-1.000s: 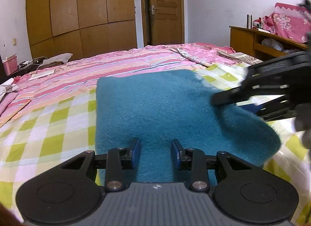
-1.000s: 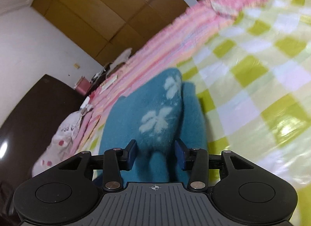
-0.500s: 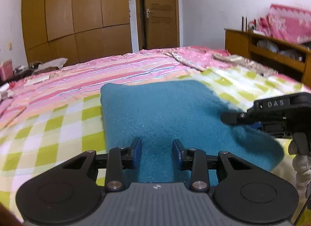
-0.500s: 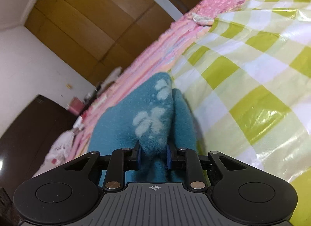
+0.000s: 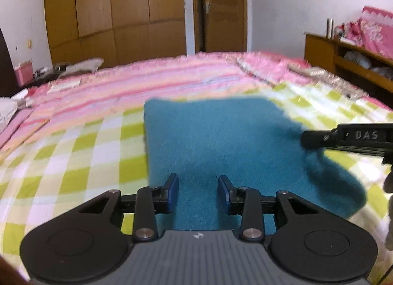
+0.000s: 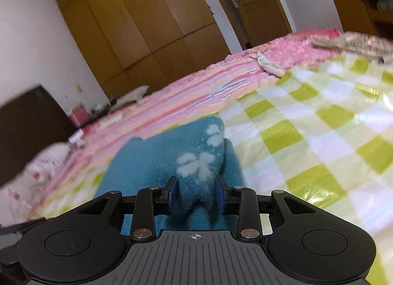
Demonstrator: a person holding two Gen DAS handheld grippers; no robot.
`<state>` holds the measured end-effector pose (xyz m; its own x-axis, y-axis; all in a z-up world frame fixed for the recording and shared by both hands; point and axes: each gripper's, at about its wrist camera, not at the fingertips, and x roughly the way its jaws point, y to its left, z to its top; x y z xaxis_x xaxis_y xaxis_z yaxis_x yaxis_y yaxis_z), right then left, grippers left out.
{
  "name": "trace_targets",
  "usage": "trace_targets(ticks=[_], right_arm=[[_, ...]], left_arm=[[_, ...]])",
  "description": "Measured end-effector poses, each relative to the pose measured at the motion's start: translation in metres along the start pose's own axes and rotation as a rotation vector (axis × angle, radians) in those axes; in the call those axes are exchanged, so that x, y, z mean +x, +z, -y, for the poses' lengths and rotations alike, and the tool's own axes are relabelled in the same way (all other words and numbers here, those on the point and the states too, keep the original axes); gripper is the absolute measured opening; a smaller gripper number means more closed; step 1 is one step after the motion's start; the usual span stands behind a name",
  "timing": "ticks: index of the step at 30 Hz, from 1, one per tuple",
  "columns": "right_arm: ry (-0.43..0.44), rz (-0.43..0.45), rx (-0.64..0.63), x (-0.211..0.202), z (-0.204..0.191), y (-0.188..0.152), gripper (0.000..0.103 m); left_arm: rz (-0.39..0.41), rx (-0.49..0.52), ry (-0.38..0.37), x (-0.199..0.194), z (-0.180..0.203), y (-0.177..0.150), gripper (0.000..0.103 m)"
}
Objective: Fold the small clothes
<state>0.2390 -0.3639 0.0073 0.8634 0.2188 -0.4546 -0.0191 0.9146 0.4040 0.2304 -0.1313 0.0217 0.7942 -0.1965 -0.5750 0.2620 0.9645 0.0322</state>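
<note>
Teal fleece garment (image 5: 221,137) lay on the green-checked bed cover (image 5: 73,152), right gripper (image 6: 195,194) jaws just reopened around its raised flowered fold, left gripper (image 5: 198,193) open above it.

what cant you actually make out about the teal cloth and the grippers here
- Left wrist view: teal cloth near edge hidden behind the left gripper.
- Right wrist view: whether the right gripper presses the raised fold; pad faces are hidden.
- Both views: garment type unclear, bunched and blurred.

White walls (image 5: 275,10), wooden wardrobe (image 5: 115,12), door (image 5: 224,10).
</note>
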Motion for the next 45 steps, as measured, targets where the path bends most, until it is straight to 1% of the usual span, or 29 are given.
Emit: trace_targets(ticks=[3,4,6,9,11,12,15,17,20,23,25,28,29,32,37,40,42,45], right_arm=[[-0.051,-0.016,-0.045,0.009,-0.001,-0.008,0.028],[-0.057,-0.015,-0.045,0.01,0.0,-0.009,0.028],[-0.053,-0.02,-0.029,0.011,0.004,-0.006,0.027],[-0.047,-0.027,0.0,0.015,0.013,-0.009,0.029],[-0.037,-0.042,0.034,0.015,0.017,-0.008,0.029],[-0.038,-0.044,0.032,0.013,0.015,-0.006,0.03],[-0.06,-0.028,-0.002,0.002,0.002,-0.002,0.032],[-0.059,-0.011,-0.011,-0.006,-0.006,0.001,0.032],[-0.084,0.038,-0.086,-0.018,-0.021,0.002,0.032],[-0.075,0.063,-0.154,-0.02,-0.033,-0.001,0.032],[-0.062,0.039,-0.172,-0.012,-0.034,-0.004,0.032],[-0.11,0.013,-0.21,0.003,-0.028,-0.012,0.031],[-0.118,-0.002,-0.212,0.007,-0.024,-0.014,0.031],[-0.086,-0.028,-0.134,0.014,-0.01,-0.012,0.031],[-0.079,-0.023,-0.107,0.019,-0.004,-0.014,0.031],[-0.081,-0.028,-0.101,0.013,-0.008,-0.011,0.031],[-0.083,-0.026,-0.089,0.005,-0.012,-0.007,0.032],[-0.095,0.017,-0.145,-0.011,-0.026,-0.005,0.033]], left_arm=[[0.001,0.043,0.013,-0.001,0.008,-0.003,0.041],[0.0,0.045,0.005,-0.003,0.009,-0.002,0.041],[0.005,0.031,-0.016,-0.008,0.007,-0.001,0.041],[-0.019,0.001,-0.014,-0.007,0.002,-0.002,0.041],[-0.03,0.0,-0.005,-0.007,0.002,-0.004,0.041],[-0.031,0.003,-0.002,-0.009,0.003,-0.005,0.042],[-0.031,-0.005,-0.009,-0.016,0.005,-0.005,0.041],[-0.028,-0.011,-0.005,-0.02,0.006,-0.005,0.041],[-0.028,-0.017,0.007,-0.021,0.006,-0.004,0.042],[-0.048,-0.035,0.014,-0.017,0.005,-0.002,0.042],[-0.06,-0.041,0.017,-0.013,0.004,-0.002,0.042],[-0.068,-0.028,0.023,-0.01,0.007,-0.002,0.042],[-0.068,-0.023,0.021,-0.009,0.008,-0.003,0.043],[-0.073,-0.016,0.023,-0.005,0.009,-0.003,0.044],[-0.095,-0.004,0.049,0.0,0.014,-0.002,0.045],[-0.107,-0.011,0.066,-0.003,0.017,0.0,0.045],[-0.114,-0.029,0.063,-0.007,0.016,0.001,0.045],[-0.125,-0.047,0.058,-0.011,0.015,0.0,0.045]])
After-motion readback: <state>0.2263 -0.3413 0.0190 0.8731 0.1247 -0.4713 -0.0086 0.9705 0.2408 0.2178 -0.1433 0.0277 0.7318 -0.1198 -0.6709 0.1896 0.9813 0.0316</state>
